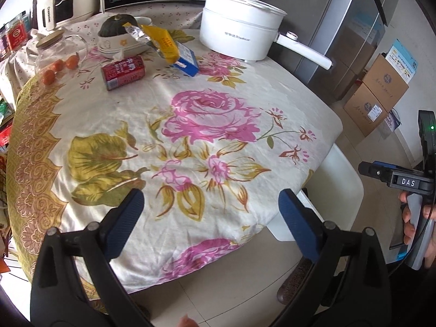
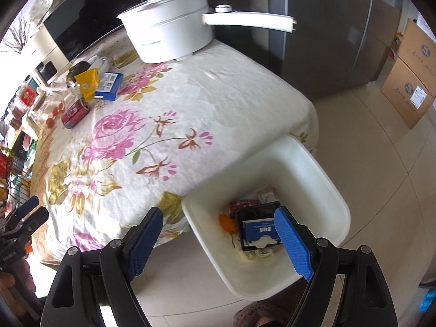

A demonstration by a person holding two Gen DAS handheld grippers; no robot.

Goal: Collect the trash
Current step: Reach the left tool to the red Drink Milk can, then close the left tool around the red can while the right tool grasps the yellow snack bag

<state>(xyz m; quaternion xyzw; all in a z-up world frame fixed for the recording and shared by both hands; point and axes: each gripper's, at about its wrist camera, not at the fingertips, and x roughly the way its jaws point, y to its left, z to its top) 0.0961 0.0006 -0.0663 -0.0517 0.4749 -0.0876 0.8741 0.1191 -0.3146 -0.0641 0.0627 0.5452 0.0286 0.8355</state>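
The white bin (image 2: 313,163) beside the table already holds a blue carton (image 2: 260,231) and scraps; a red can (image 1: 124,72), yellow wrapper (image 1: 163,42) and blue box (image 1: 188,60) remain far across the table from it. Left gripper (image 1: 209,212) and right gripper (image 2: 220,238) both gape wide, empty

Open left tool (image 1: 211,209) hovers over floral tablecloth (image 1: 218,114); red can (image 1: 122,72) beyond.
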